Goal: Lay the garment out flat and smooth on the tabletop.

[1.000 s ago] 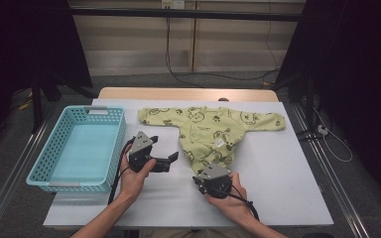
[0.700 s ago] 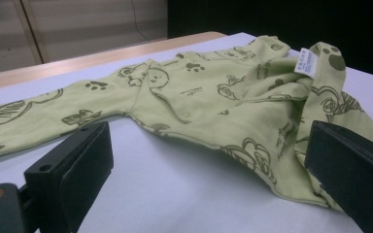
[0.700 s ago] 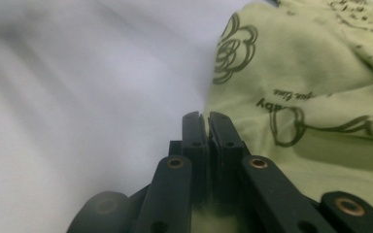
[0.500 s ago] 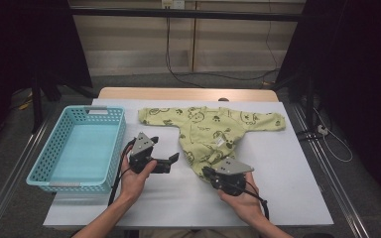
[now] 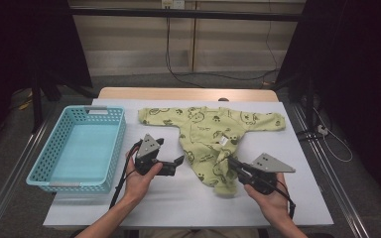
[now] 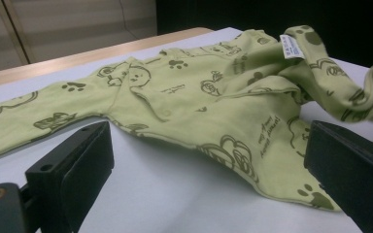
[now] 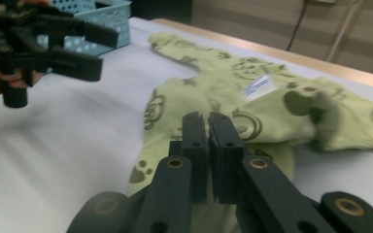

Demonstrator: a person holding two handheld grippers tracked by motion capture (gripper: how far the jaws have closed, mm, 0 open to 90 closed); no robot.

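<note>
The right gripper (image 7: 208, 127) pinches the green romper's (image 5: 213, 141) folded hem at 5 o'clock; the left gripper (image 5: 178, 159) gapes empty.

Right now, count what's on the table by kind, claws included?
Garment: 1
Basket: 1
Claws: 2, left claw and right claw
Total: 4

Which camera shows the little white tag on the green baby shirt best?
The left gripper view: the white tag sits close and sharp on the folded-over green baby shirt. In the right gripper view the tag is blurrier. In the high view it is just a tiny white speck.
</note>
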